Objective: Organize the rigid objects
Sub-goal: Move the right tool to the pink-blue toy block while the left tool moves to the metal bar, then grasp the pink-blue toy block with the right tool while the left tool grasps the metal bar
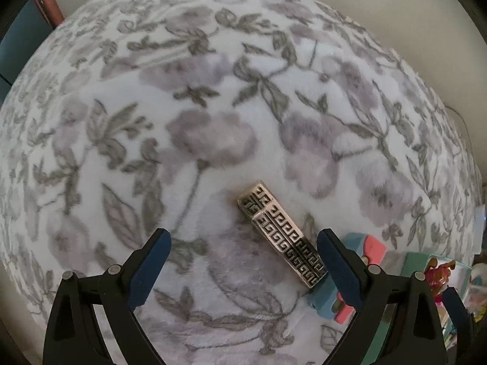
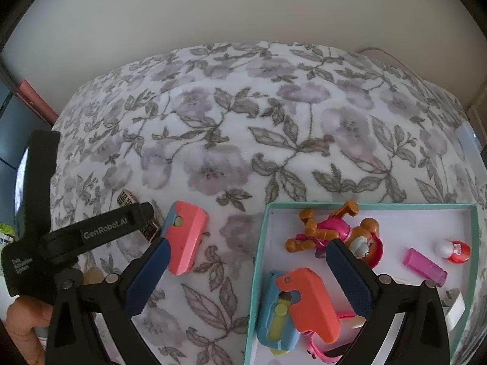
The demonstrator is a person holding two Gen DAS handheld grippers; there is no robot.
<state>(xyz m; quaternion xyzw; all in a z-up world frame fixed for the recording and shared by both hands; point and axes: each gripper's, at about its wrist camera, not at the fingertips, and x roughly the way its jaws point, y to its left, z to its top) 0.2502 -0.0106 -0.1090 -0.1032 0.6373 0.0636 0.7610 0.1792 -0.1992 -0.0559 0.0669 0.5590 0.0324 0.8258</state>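
Left hand-held gripper [image 1: 243, 243]: jaws spread wide, grasping nothing, hovering over the floral white-and-grey fleece blanket [image 1: 213, 106]. The silver rectangular metal lighter with black Greek-key pattern [image 1: 281, 238] lies flat on the blanket between the fingers, nearer the right pad, angled diagonally; contact with that pad unclear.

Right hand-held gripper [image 2: 248, 251]: also released, empty, straddling the left wall of the teal-rimmed shallow cardboard box [image 2: 258, 243].

In the box: an orange-and-blue plastic toy pistol [image 2: 304, 301], a brown-and-pink toy puppy figure [image 2: 331, 228], a translucent pink lighter [image 2: 424, 266], a small red-and-white round bottle [image 2: 456, 248].

Outside it, on the blanket just left of the box: a second pink-and-blue toy pistol [image 2: 187, 237], touching the right gripper's left pad or just behind it.
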